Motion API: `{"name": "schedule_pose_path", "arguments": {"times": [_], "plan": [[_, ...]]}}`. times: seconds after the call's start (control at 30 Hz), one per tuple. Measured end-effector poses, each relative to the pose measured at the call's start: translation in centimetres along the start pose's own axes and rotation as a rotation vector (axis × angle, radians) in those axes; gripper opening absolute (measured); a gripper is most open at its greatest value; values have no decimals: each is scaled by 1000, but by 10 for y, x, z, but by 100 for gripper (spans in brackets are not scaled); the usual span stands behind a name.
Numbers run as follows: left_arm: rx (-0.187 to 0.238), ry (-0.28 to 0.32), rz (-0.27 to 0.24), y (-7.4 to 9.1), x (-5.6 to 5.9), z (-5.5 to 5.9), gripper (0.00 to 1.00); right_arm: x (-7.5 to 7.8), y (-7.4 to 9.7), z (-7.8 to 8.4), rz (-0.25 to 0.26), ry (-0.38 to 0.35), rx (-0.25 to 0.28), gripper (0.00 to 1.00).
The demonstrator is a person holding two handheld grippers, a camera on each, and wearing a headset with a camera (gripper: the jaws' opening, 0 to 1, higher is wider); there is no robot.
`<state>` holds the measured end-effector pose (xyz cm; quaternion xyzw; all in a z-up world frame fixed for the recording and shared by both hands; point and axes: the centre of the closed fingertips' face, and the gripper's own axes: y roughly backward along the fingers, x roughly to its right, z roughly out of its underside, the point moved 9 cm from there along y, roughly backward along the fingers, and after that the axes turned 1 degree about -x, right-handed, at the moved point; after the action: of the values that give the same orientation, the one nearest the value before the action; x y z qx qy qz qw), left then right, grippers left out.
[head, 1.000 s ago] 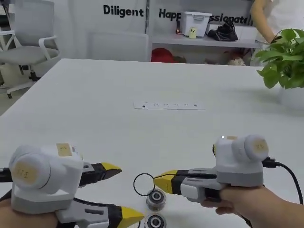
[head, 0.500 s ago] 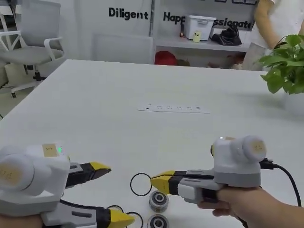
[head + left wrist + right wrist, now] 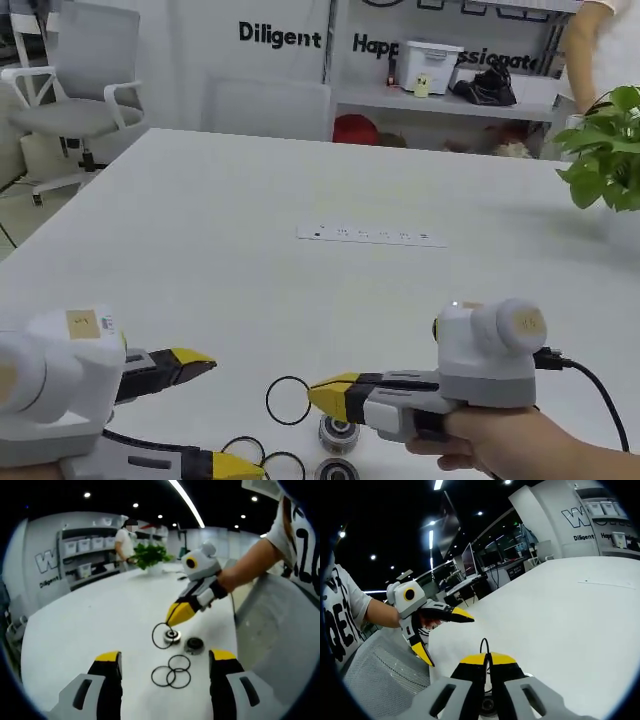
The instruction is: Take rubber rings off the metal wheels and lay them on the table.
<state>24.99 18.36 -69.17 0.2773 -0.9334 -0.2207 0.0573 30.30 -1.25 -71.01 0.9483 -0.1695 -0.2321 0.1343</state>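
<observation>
- Here, the right gripper [image 3: 322, 394], grey and white with yellow jaw tips, lies level just above the table and points left, held in a person's hand [image 3: 500, 440].
- Its jaws are pressed together on a thin black rubber ring [image 3: 288, 378], which sticks out beyond the tips.
- The left gripper [image 3: 220, 412], of the same make, sits at the lower left and points right, with its jaws spread wide and nothing between them.
- Two small round metal wheels [image 3: 338, 433] stand close together on the table, just below the right gripper's tips.
- In the left gripper view, three loose black rubber rings [image 3: 172, 672] lie flat and overlapping on the table, just in front of the wheels.
- The large white table [image 3: 300, 180] carries a flat white socket strip [image 3: 370, 236] near its middle, well apart from the grippers.
- A leafy green plant [image 3: 605, 150] stands at the table's right edge.
- A grey office chair [image 3: 75, 70] stands beyond the table to the left.
- At the back, a shelf holds a white lidded box [image 3: 430, 65], next to a white wall with black lettering.
</observation>
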Motion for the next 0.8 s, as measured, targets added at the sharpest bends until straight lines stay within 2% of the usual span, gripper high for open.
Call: {"name": "schedule_pose_path", "arguments": {"times": [0.47, 0.8], "plan": [[-2, 3, -16, 7, 1, 2, 72, -6, -13, 8, -15, -22, -31, 0], [-4, 16, -27, 12, 0, 7, 72, -7, -25, 20, -15, -38, -90, 0]]}}
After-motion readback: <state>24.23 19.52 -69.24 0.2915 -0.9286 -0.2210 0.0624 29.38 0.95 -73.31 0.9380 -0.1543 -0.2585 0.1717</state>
